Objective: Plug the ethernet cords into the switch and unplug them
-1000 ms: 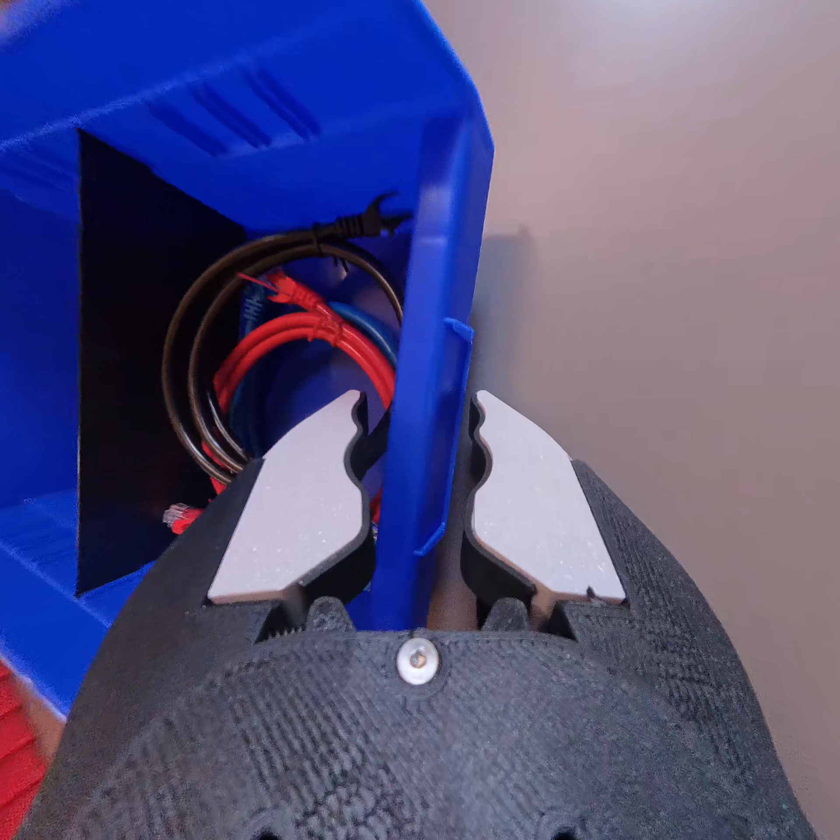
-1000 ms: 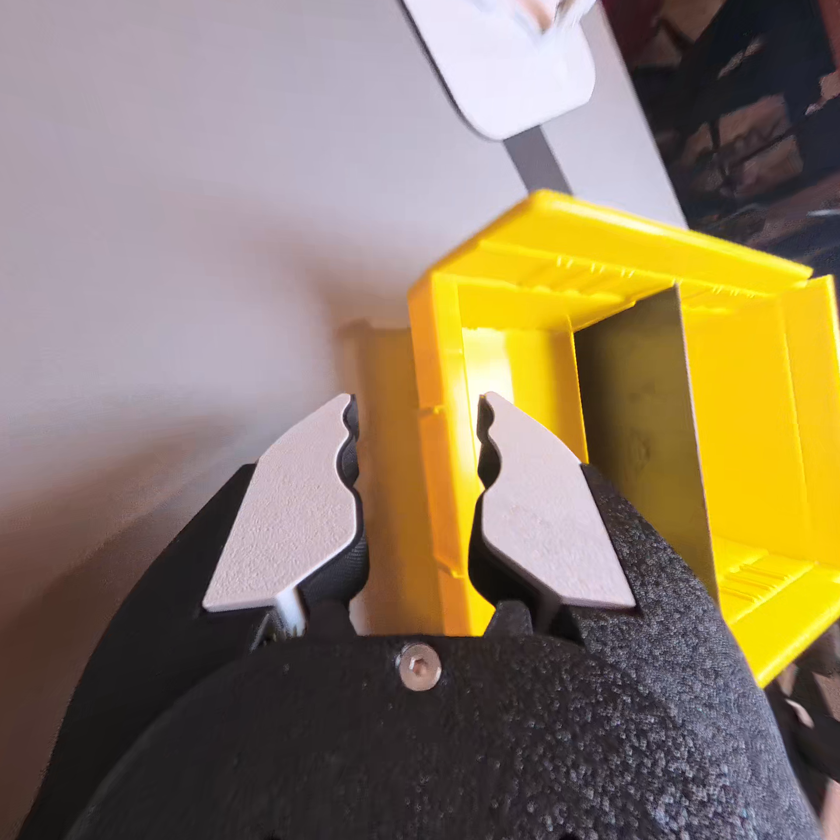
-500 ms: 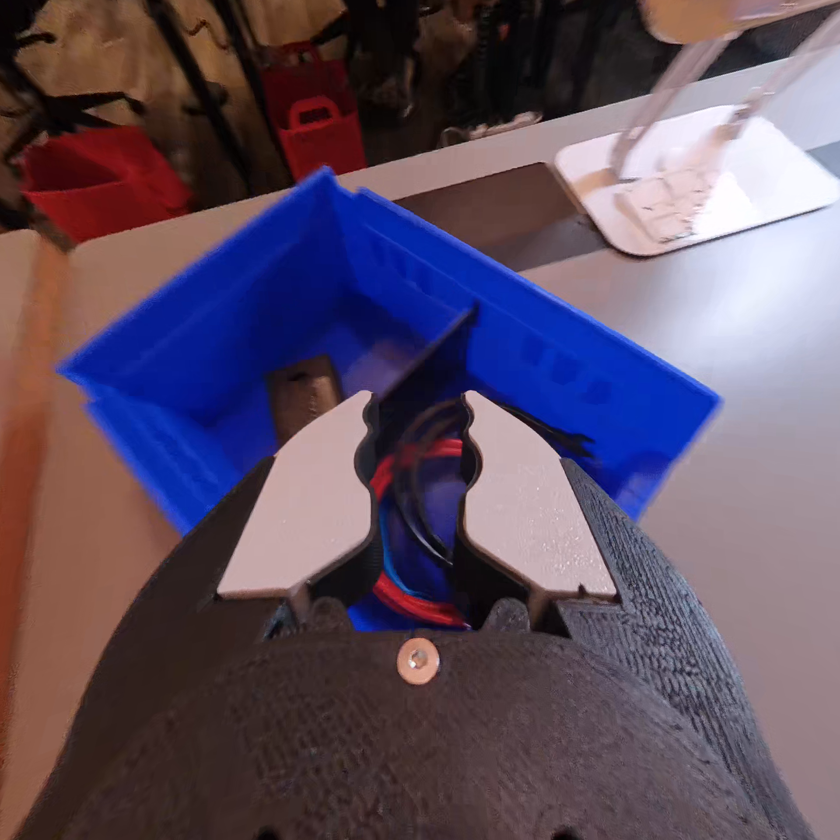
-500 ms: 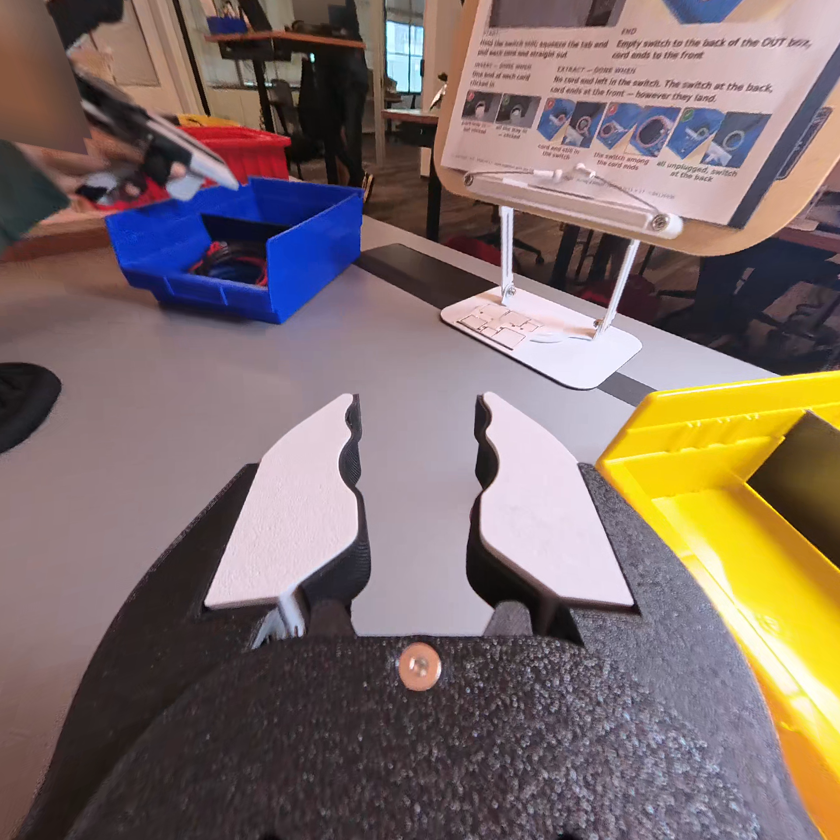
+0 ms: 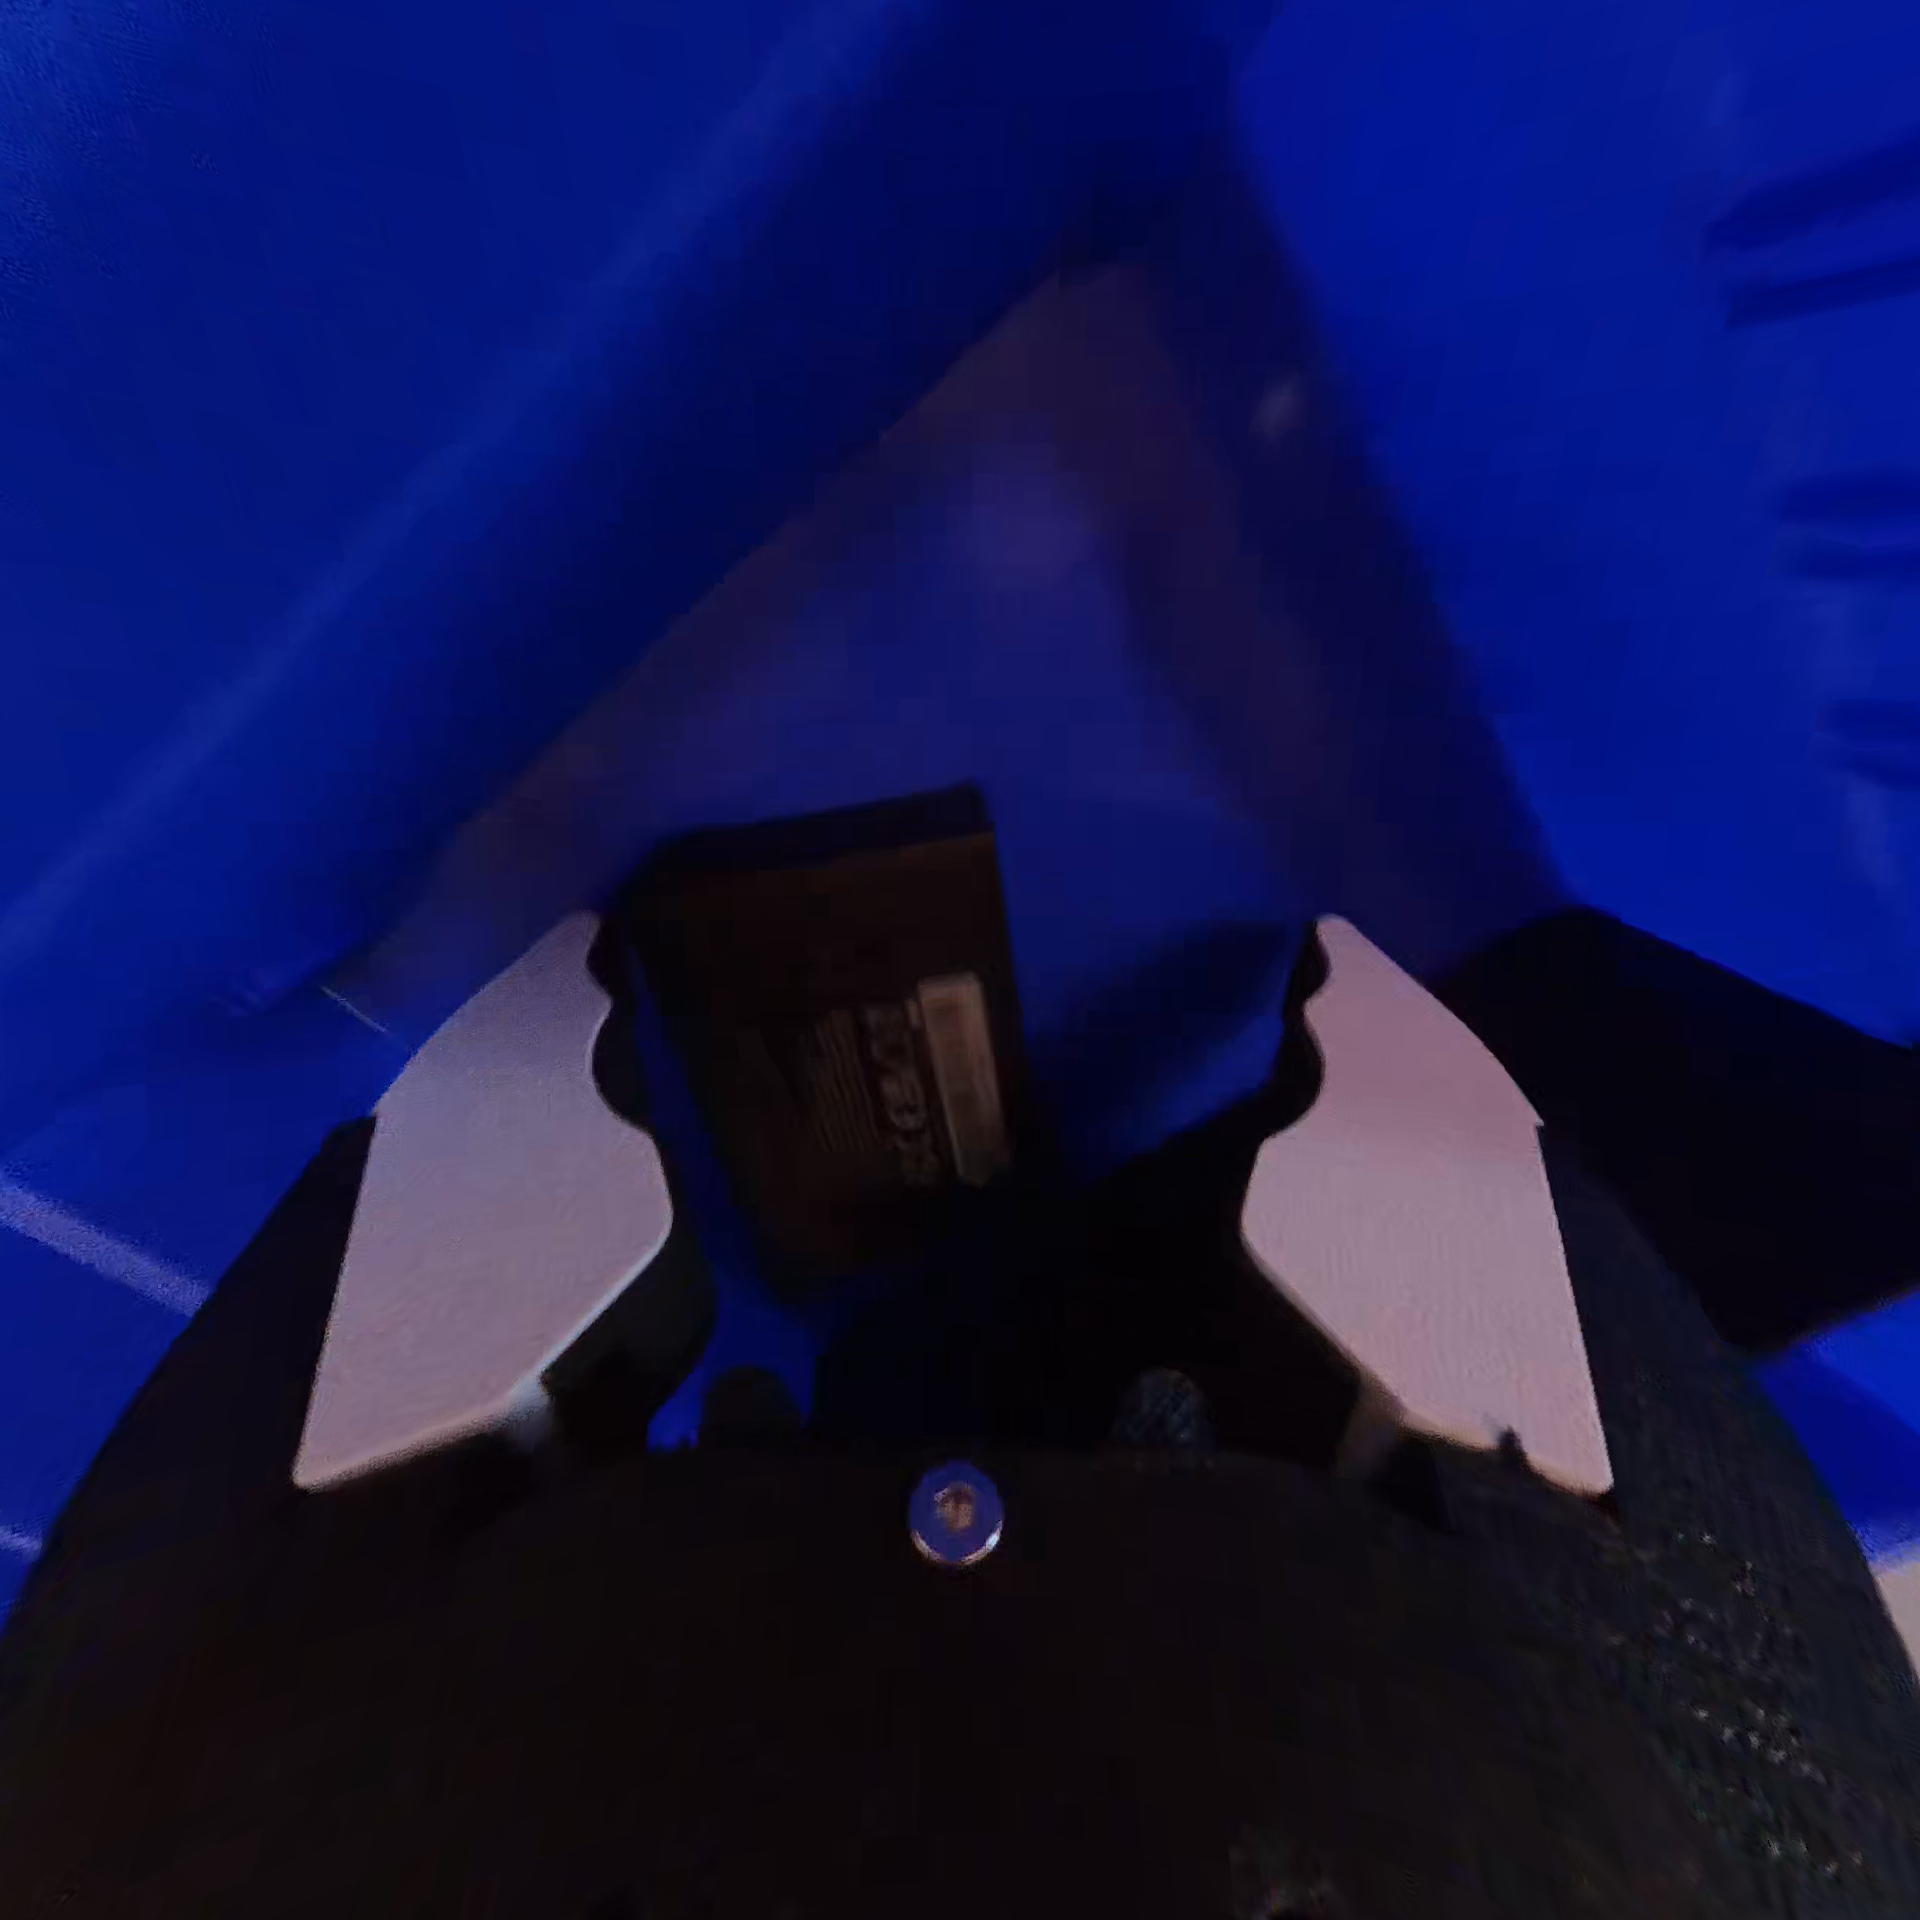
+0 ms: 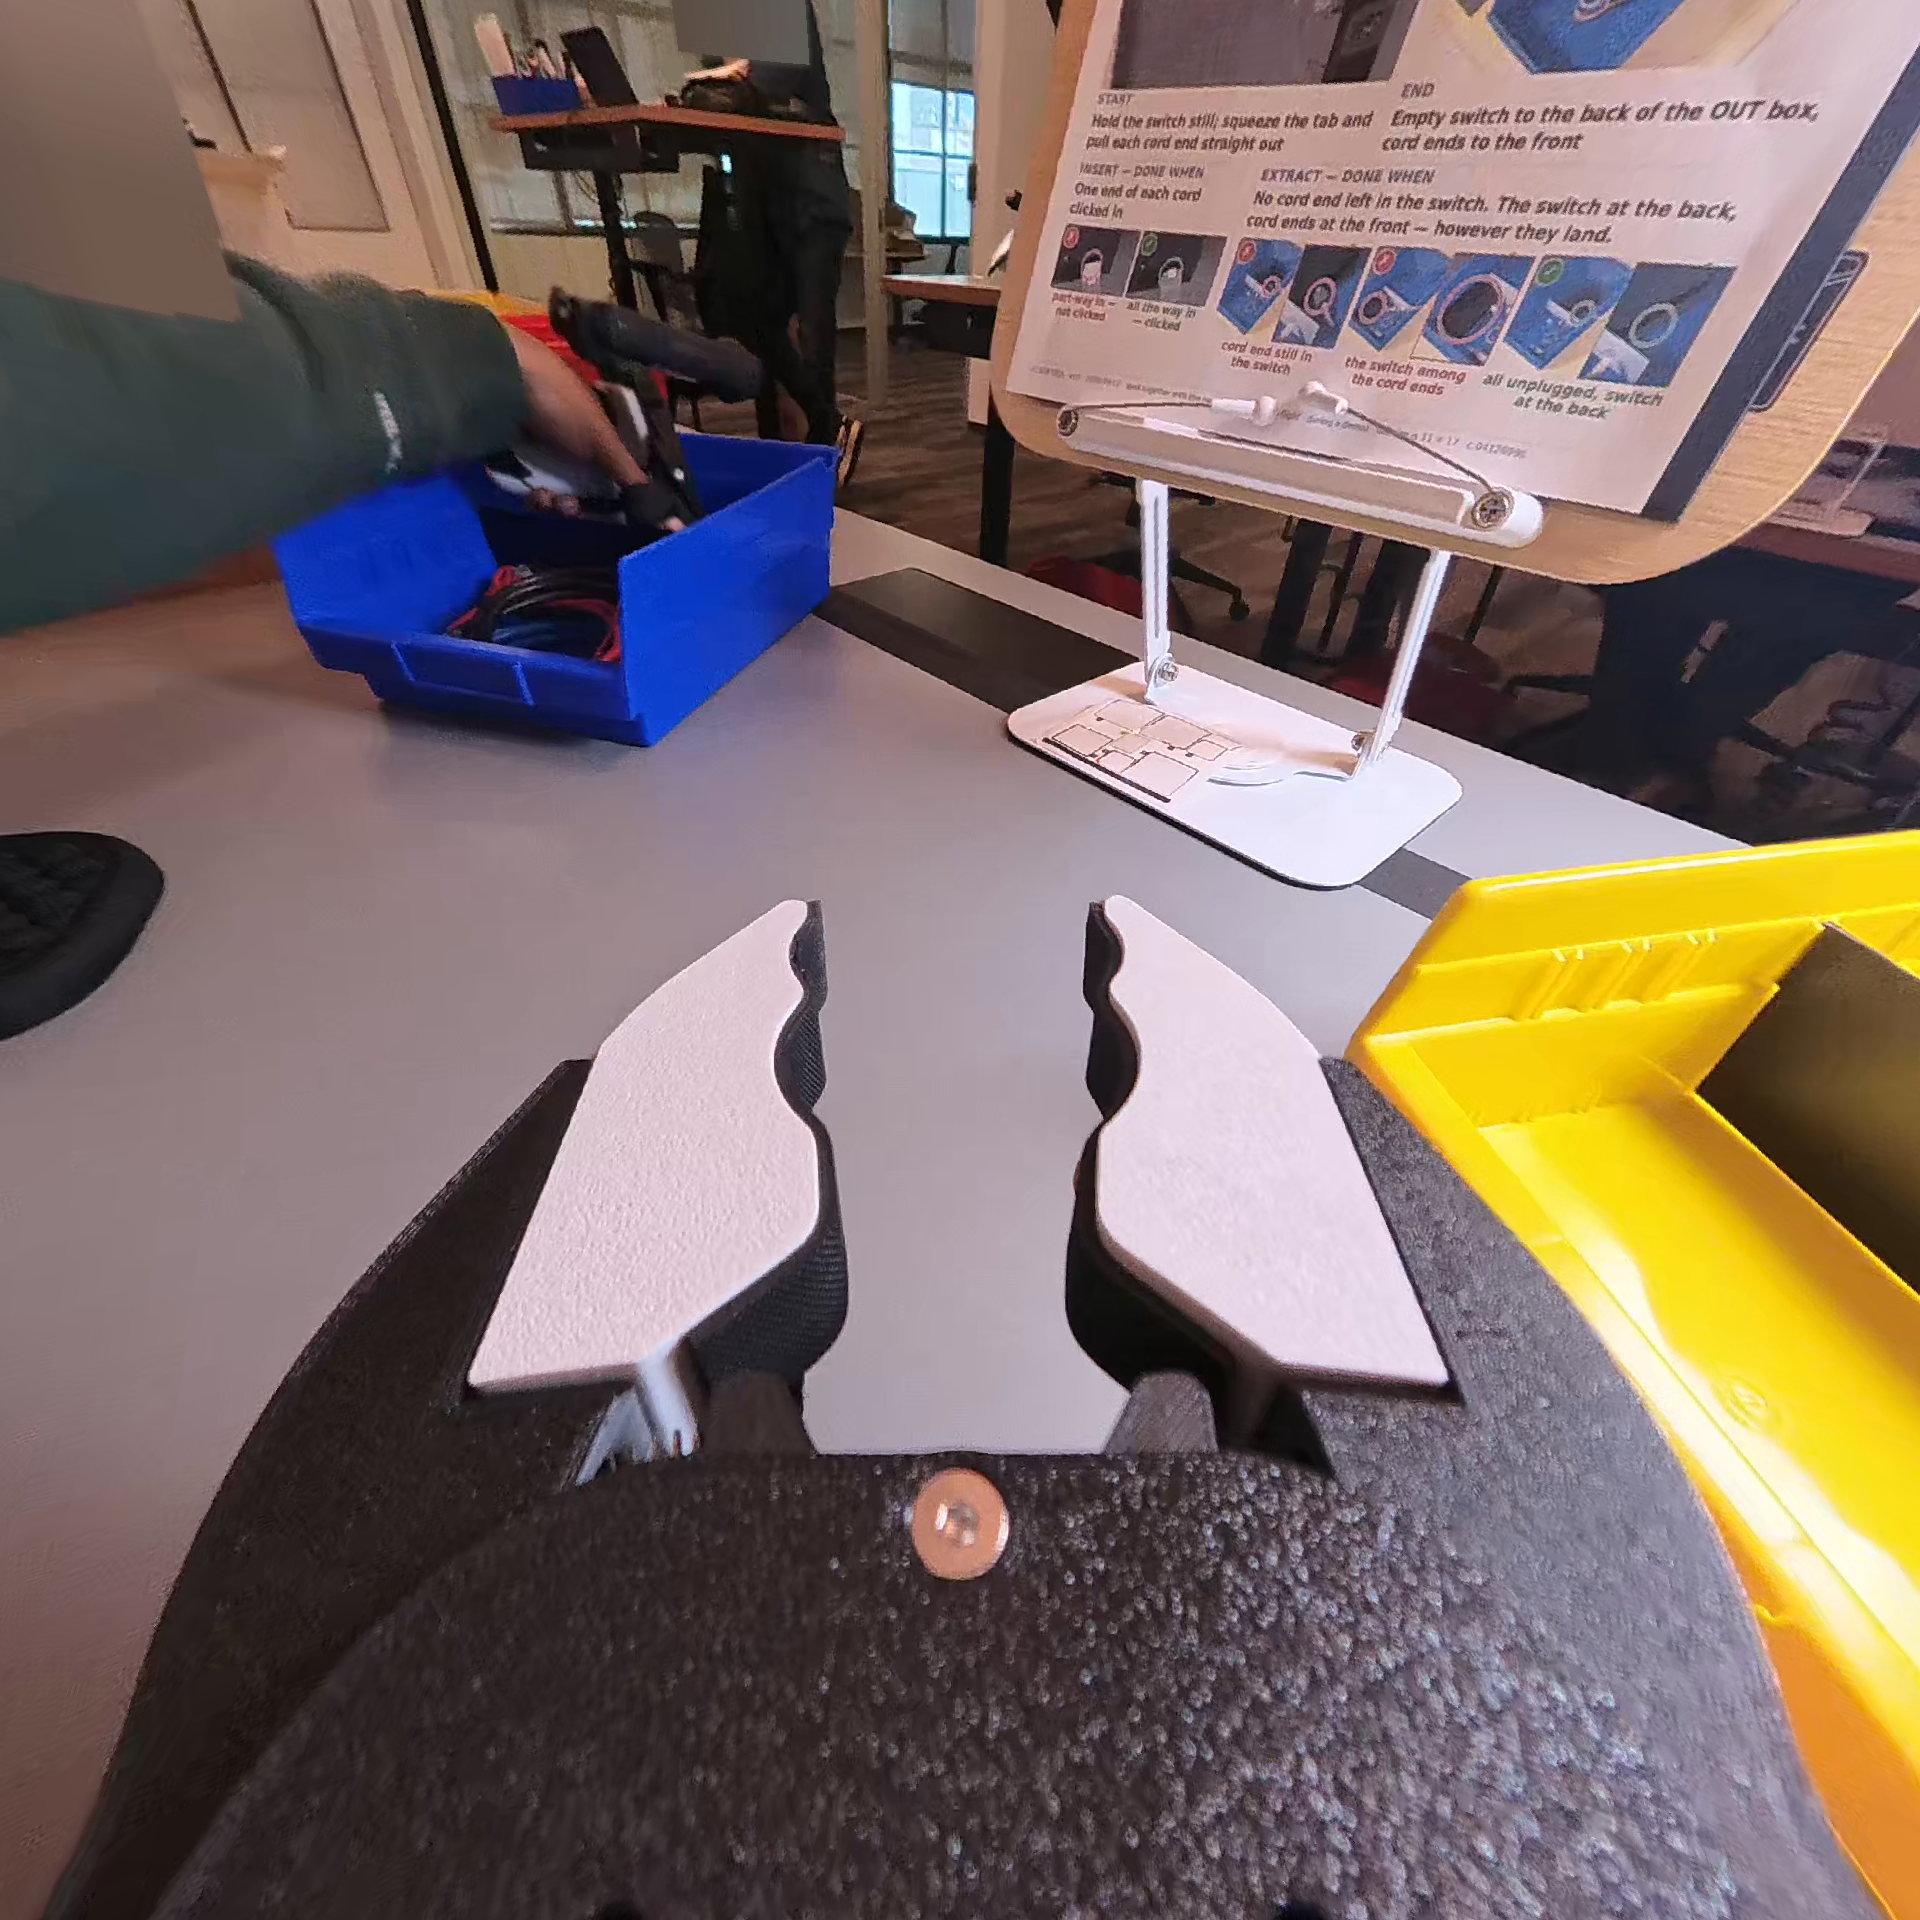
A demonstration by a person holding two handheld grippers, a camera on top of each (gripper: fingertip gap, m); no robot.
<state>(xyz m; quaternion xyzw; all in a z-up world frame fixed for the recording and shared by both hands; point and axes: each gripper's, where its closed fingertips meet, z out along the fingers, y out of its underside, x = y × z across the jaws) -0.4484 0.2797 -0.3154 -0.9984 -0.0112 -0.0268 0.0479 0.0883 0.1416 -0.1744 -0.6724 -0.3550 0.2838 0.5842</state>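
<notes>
In the left wrist view my left gripper (image 5: 956,935) is wide open, deep inside the blue bin (image 5: 520,416). A black switch (image 5: 831,1018) lies on the bin floor between the fingers, close to the left one; I cannot tell whether it touches. The bin's black divider (image 5: 1683,1101) is at the right. In the right wrist view my right gripper (image 6: 951,909) is open and empty over the grey table (image 6: 520,883). The blue bin (image 6: 717,613) stands far left with red, blue and black ethernet cords (image 6: 540,623) in its front compartment; a hand holds the left gripper (image 6: 660,499) in the back compartment.
A yellow bin (image 6: 1558,1049) with a dark divider stands just right of my right gripper. A white stand (image 6: 1299,790) carrying an instruction board is behind it. A black pad (image 6: 62,925) lies at the table's left edge. A person stands far behind.
My left gripper has dropped from above the blue bin into its back compartment and opened wider around the switch. My right gripper has stayed open and nearly still.
</notes>
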